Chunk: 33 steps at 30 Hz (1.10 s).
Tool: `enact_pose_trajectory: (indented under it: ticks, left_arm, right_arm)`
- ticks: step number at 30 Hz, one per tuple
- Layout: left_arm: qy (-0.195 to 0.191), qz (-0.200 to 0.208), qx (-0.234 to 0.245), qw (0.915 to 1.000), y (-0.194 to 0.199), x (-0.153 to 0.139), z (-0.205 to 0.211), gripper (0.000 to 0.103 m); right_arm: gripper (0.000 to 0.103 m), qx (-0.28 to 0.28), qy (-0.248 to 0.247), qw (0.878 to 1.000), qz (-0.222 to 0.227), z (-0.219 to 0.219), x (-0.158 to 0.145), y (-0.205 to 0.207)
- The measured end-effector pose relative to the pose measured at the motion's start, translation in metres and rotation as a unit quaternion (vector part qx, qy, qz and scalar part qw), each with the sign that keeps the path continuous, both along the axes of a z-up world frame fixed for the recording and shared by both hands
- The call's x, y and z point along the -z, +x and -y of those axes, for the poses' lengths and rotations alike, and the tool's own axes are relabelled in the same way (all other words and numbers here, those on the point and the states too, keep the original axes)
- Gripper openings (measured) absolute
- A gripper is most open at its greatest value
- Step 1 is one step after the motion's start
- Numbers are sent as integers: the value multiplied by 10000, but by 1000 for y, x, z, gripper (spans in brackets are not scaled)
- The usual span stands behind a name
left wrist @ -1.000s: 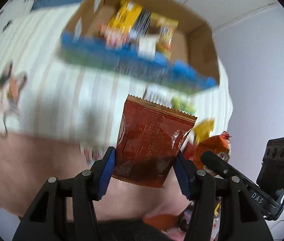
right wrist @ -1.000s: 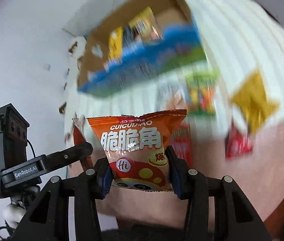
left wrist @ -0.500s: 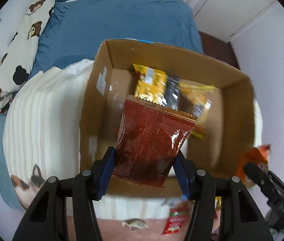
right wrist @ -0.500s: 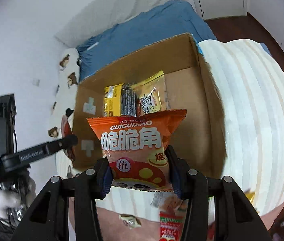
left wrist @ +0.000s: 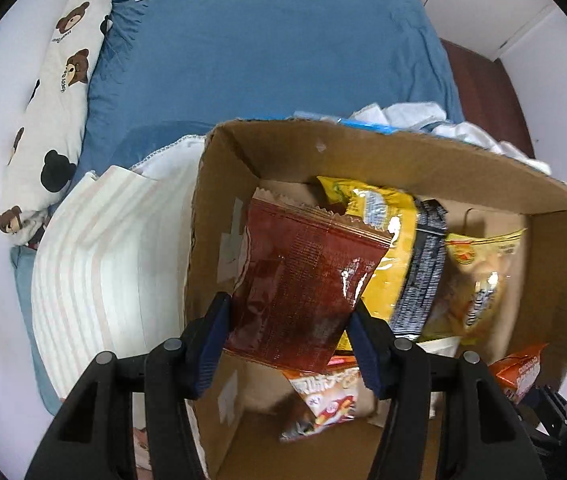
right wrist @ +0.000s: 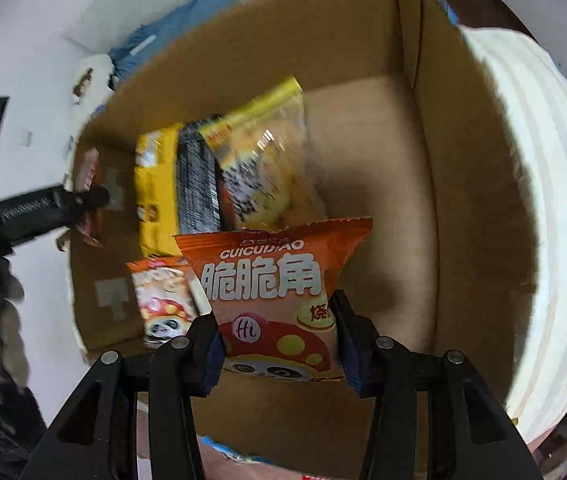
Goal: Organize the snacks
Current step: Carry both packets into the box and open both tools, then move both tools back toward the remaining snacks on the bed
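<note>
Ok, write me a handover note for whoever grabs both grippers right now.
Left gripper: shut on brown packet, held over the box.
Right gripper: shut on orange bag, also over the box.
In the box: yellow packet, black packet, clear bag, panda bag.
Done: several snacks boxed.
Left: drop both held snacks in. Any snacks outside the box are not visible now.
</note>
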<state>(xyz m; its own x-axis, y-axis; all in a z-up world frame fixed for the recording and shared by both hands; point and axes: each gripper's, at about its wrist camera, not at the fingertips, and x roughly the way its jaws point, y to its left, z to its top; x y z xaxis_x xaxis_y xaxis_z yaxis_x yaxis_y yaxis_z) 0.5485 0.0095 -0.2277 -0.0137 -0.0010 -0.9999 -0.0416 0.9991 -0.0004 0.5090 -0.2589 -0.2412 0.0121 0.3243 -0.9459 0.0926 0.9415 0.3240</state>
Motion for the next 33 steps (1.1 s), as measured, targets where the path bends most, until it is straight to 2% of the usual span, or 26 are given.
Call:
enact_pose_trajectory:
  ticks: [1, 3, 4, 7, 14, 18, 26, 33]
  left_arm:
    - [77, -76, 16, 9999, 2, 4, 0, 57]
    - [33, -119, 38, 9999, 3, 8, -1, 67]
    - [-17, -96, 48, 9999, 4, 8, 0, 77]
    - [-98, -40, 83, 9999, 3, 9, 3, 86]
    - [-154, 45, 34, 9999, -3, 1, 0, 87]
    - [-167, 226, 16, 9996, -14, -12, 0, 87]
    - [-190, 922, 129, 9955, -60, -54, 10, 87]
    - [-173, 1427, 237, 9893, -107, -88, 19, 87]
  right_arm:
    - [54, -21, -88, 9999, -125, -2, 5, -1]
    - [86, -18, -143, 9995, -270, -1, 8, -6]
    - [86, -98, -124, 9995, -272, -3, 11, -6]
    - [94, -277, -266, 9988, -304, -11, 13, -7]
    - [95, -362, -350, 9986, -132, -24, 1, -10]
    - [96, -389, -453, 9982, 8, -22, -10, -12]
    - [96, -314, -569, 9975, 264, -15, -35, -23]
    - [96, -297, -725, 9942, 732, -11, -72, -44]
